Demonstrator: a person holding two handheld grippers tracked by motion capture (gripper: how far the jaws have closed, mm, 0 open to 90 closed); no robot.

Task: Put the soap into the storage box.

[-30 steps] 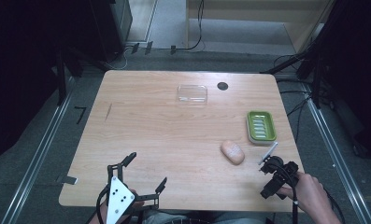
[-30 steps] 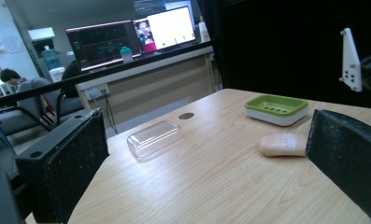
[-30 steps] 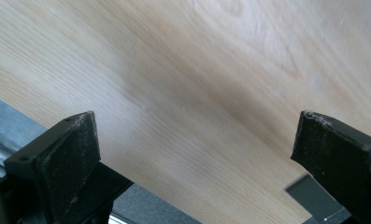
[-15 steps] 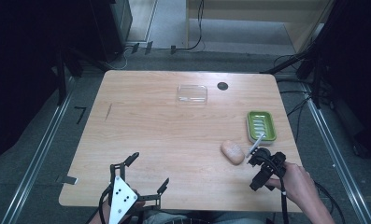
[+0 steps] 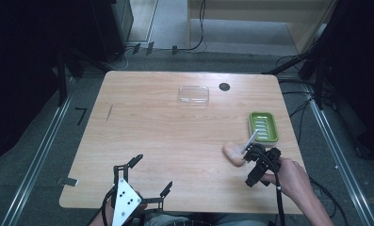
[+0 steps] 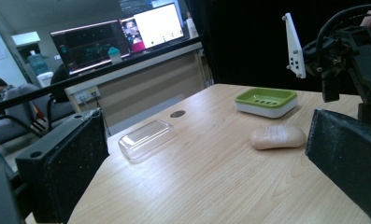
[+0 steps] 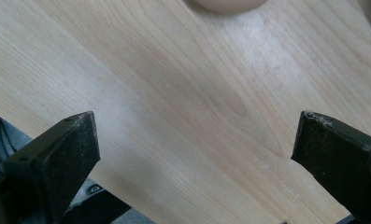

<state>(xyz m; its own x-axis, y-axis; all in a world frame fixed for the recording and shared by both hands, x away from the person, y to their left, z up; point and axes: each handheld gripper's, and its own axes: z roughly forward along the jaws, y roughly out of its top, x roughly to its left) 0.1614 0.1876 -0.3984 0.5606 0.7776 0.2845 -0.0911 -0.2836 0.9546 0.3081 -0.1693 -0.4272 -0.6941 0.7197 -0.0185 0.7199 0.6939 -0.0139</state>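
The right gripper [image 5: 243, 157] hangs with its jaws spread wide and nothing between them, just beside the soap [image 5: 233, 153], whose edge shows at the top of its own view [image 7: 227, 4]. The soap lies on the table [image 5: 175, 136], near the green dish [image 5: 263, 127]. The left gripper [image 5: 151, 176] gapes too, empty, at the near edge. A clear lid [image 5: 193, 94] sits far off.

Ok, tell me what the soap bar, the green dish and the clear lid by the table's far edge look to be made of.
Soap bar: a matte, waxy, peach-coloured solid with rounded edges, probably real soap.
Green dish: likely moulded plastic, with a smooth, slightly glossy green top and slotted ridges, on a white base.
Clear lid: thin transparent plastic by its look; the wood grain shows through it and its edges catch highlights. Glass cannot be ruled out.
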